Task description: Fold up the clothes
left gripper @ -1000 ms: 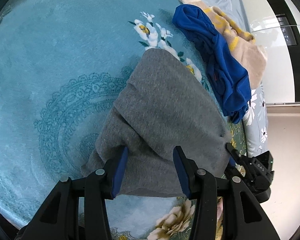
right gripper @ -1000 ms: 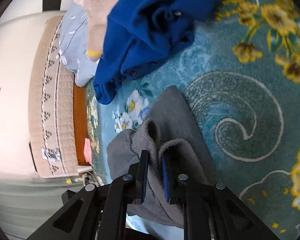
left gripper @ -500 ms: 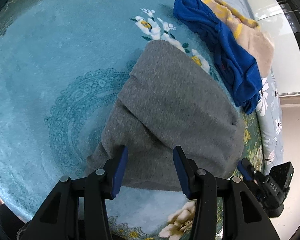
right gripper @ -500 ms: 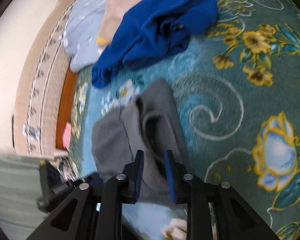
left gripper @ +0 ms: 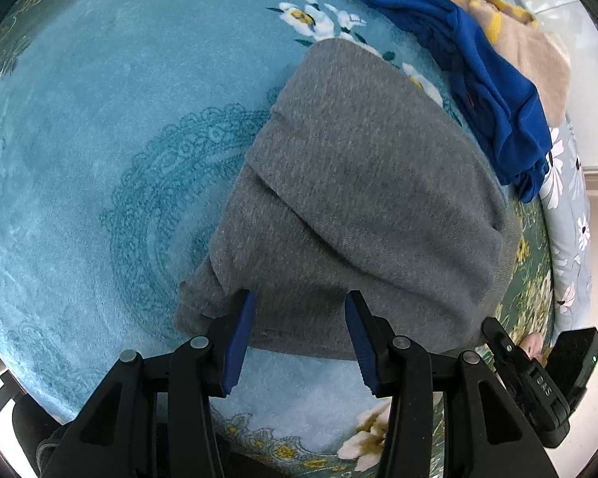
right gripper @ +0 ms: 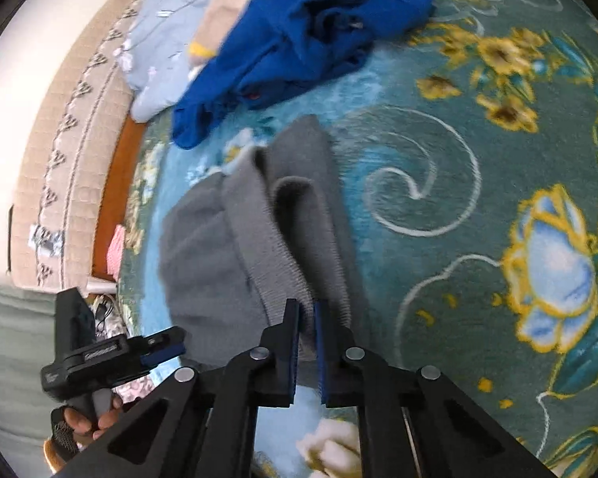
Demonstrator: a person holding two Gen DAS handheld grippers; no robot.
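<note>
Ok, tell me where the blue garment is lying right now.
The blue garment lies crumpled on the teal floral blanket, at the upper right of the left wrist view, just beyond the grey garment and partly over a beige one.

- The left gripper (left gripper: 299,332) has black plastic fingers with blue ribbed pads (left gripper: 239,342) and round silver screws.
- The right gripper (right gripper: 306,344) looks the same: black frame, blue pads, silver screws.
- At 8 o'clock in the right view, a hand (right gripper: 87,418) wears a dark mesh glove.
</note>
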